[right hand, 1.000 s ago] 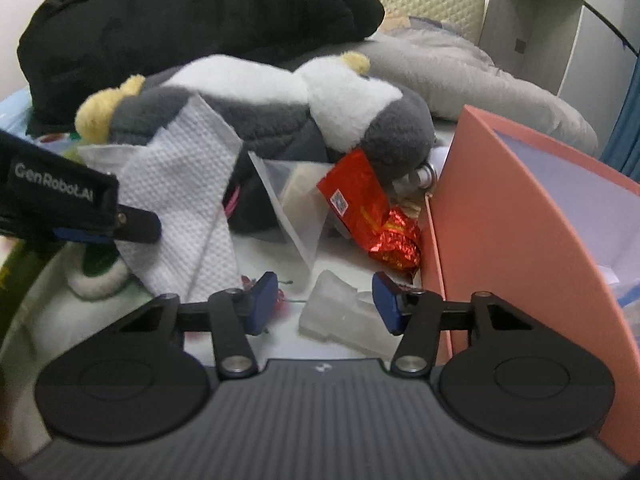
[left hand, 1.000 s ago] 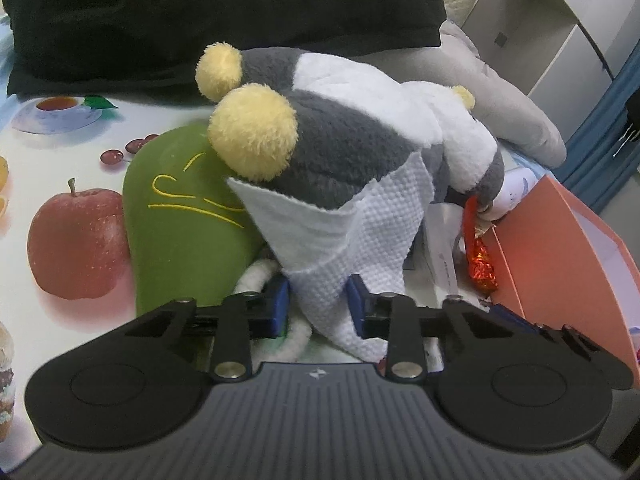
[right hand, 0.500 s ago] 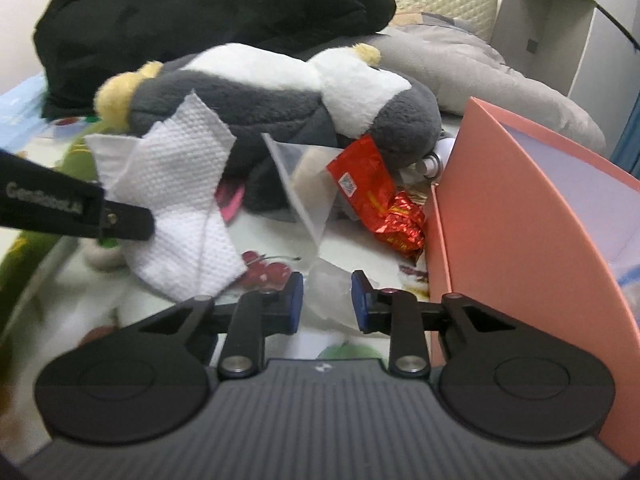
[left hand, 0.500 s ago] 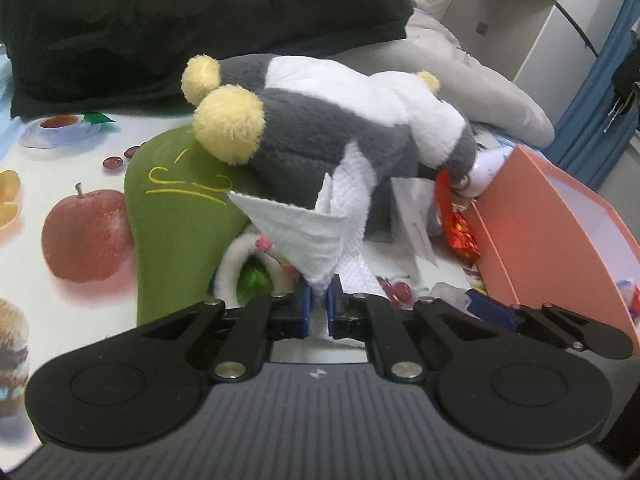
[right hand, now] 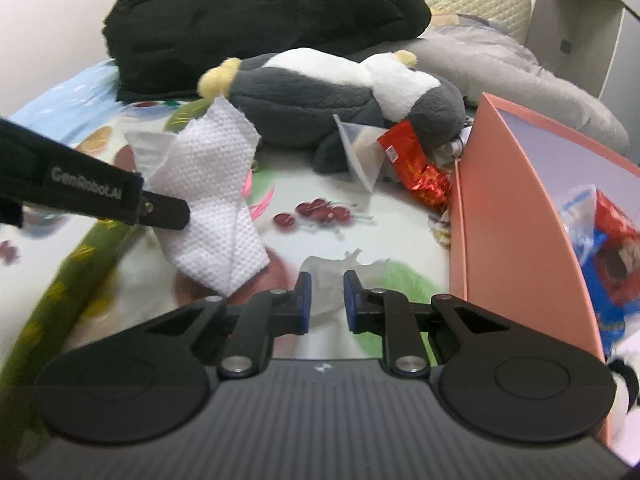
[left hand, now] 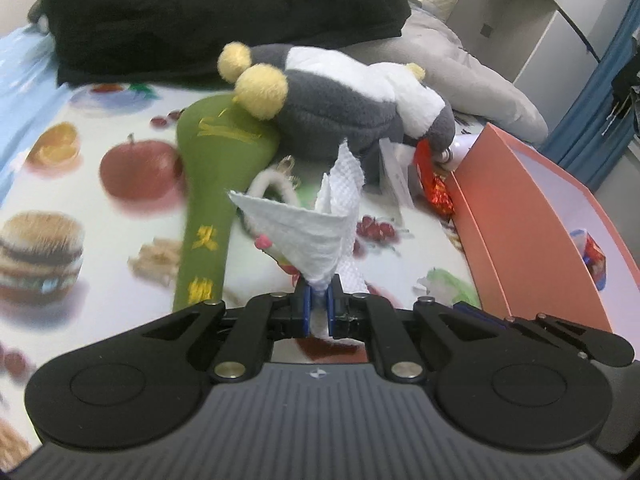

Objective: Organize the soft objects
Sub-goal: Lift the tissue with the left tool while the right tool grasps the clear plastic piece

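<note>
My left gripper (left hand: 318, 305) is shut on a white paper towel (left hand: 316, 232) and holds it above the fruit-print cloth; the towel also shows in the right wrist view (right hand: 212, 196). My right gripper (right hand: 324, 298) is shut on a crumpled clear plastic wrapper (right hand: 328, 274), held beside the pink box (right hand: 516, 220). A grey-and-white plush penguin (left hand: 344, 104) lies behind, resting on a green plush (left hand: 216, 184). The penguin also shows in the right wrist view (right hand: 320, 100).
The pink box (left hand: 520, 208) at the right holds snack packets (right hand: 608, 240). A red foil wrapper (right hand: 416, 168) and a clear bag (right hand: 360, 148) lie by the penguin. Black clothing (left hand: 208, 12) and a grey pillow (left hand: 480, 80) lie at the back.
My left gripper closed on the paper towel and lifted it back off the penguin. My right gripper closed on the clear plastic wrapper and drew back with it.
</note>
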